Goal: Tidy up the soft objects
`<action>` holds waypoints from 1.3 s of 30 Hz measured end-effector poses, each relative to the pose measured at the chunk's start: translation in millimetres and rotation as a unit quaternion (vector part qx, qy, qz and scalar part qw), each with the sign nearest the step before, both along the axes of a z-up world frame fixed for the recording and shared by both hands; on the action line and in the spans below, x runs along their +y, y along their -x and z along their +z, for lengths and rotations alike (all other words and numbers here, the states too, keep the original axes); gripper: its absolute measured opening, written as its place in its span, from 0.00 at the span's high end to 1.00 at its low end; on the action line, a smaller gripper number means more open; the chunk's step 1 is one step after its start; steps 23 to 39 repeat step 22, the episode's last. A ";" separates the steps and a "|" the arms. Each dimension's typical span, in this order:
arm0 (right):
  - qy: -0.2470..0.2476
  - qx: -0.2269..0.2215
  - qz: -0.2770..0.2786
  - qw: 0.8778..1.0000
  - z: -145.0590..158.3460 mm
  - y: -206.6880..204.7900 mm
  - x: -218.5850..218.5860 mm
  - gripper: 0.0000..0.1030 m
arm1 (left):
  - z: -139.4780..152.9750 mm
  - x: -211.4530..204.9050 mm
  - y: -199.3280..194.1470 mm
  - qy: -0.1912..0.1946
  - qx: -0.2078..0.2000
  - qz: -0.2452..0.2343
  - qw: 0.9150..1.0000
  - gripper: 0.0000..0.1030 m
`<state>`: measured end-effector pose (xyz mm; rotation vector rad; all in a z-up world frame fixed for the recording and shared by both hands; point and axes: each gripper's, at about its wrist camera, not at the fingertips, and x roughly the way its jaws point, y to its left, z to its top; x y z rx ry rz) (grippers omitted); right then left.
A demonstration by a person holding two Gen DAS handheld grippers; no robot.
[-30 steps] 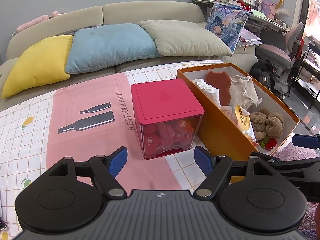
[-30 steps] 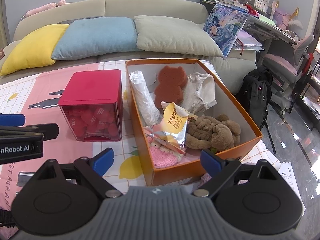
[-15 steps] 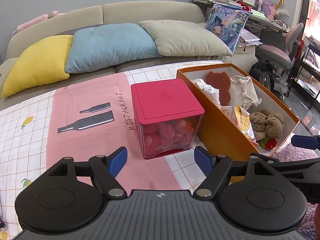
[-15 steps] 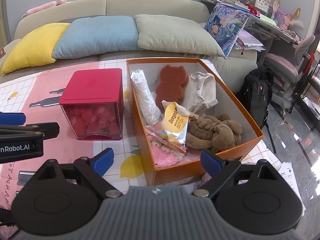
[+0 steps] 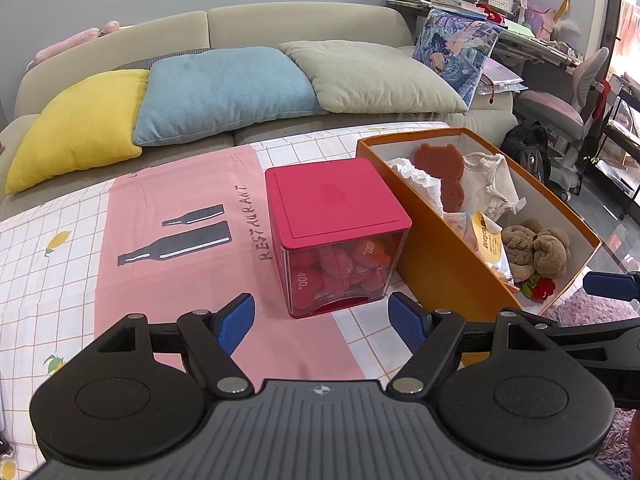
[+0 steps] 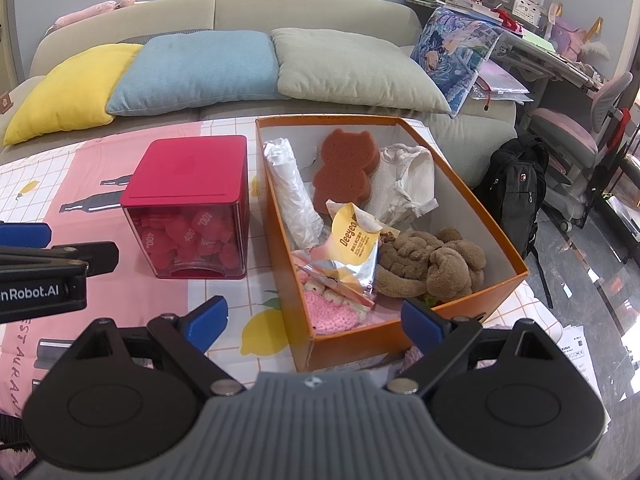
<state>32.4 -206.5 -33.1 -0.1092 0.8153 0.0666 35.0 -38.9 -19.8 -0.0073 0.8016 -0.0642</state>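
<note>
I am holding my left claw [image 5: 321,314] spread wide and empty, the red-lidded cube [image 5: 337,232] sitting just ahead between its tips; my right claw [image 6: 314,320] is likewise gaping, the orange box [image 6: 404,338] of soft things, brown plush [image 6: 432,266] included, lying directly ahead

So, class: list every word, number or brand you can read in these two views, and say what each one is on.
"RESTAURANT": pink tablecloth.
"400.": red hearts inside the red-lidded box.
"Deeyeo": yellow snack packet; smaller print below unreadable.
"nRobot.AI": left gripper, cut off.
Papers on the floor: too small.
</note>
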 end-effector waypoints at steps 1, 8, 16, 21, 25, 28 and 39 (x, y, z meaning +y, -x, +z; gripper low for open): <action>0.000 0.000 0.000 1.000 0.0 0.0 -0.1 0.11 | -0.2 -0.1 0.3 0.000 0.000 0.000 1.000 0.13; 0.002 0.002 0.004 1.000 -2.2 -0.3 0.5 0.11 | -0.6 0.0 0.4 0.001 0.000 0.001 1.000 0.13; 0.006 0.005 0.010 1.000 -3.3 -0.7 0.7 0.11 | -0.8 1.4 0.1 0.001 -0.001 0.001 1.000 0.14; 0.006 0.005 0.011 1.000 -2.8 -1.4 0.8 0.11 | -0.6 3.0 0.4 0.003 -0.004 0.000 1.000 0.14; 0.006 0.005 0.011 1.000 -2.8 -1.4 0.7 0.11 | -0.2 2.8 0.9 0.003 -0.005 0.001 1.000 0.14; 0.006 0.005 0.011 1.000 -2.8 -1.4 0.7 0.11 | -0.2 2.8 0.9 0.003 -0.005 0.001 1.000 0.14; 0.006 0.005 0.011 1.000 -2.8 -1.4 0.7 0.11 | -0.2 2.8 0.9 0.003 -0.005 0.001 1.000 0.14</action>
